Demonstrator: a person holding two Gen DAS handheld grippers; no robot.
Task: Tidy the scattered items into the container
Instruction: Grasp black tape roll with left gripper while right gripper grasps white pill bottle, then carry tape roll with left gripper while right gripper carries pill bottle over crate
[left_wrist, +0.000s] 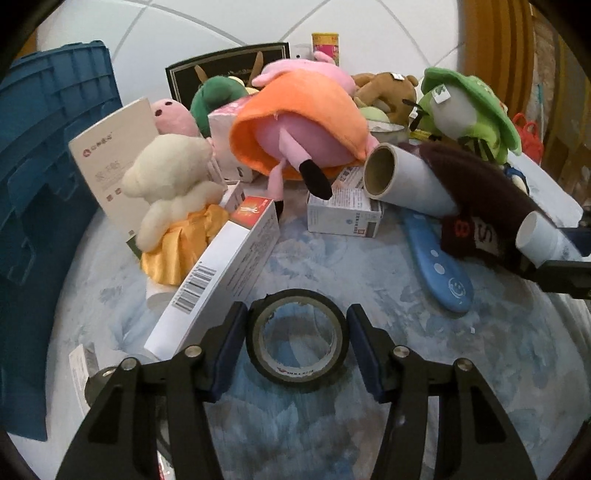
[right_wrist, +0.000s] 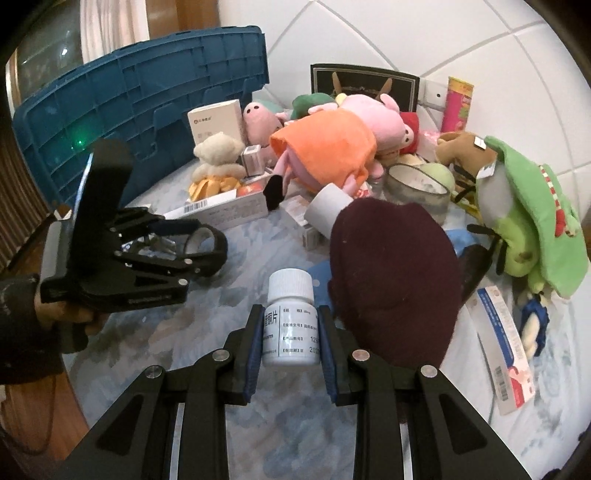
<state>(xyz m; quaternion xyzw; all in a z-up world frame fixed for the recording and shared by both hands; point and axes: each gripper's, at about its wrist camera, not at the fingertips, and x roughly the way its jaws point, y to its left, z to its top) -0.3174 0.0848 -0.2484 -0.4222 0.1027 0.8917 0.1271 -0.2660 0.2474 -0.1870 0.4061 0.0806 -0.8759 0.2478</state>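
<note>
The left gripper (left_wrist: 297, 328) has its pads against both sides of a black tape roll (left_wrist: 297, 338) lying on the pale blue cloth (left_wrist: 332, 258), just beside a long white carton (left_wrist: 221, 273). The right gripper (right_wrist: 288, 334) is clamped narrowly on a white pill bottle (right_wrist: 290, 317) (cap pointing away), lifted above the cloth in front of a maroon beanie (right_wrist: 395, 280). The blue crate (right_wrist: 147, 118) stands along the cloth's far left edge, beyond the heap of plush toys.

the blue crate (left_wrist: 44, 155) runs off the left edge; the maroon hat (right_wrist: 391, 280) hides most of the paper tube (right_wrist: 328, 212).
</note>
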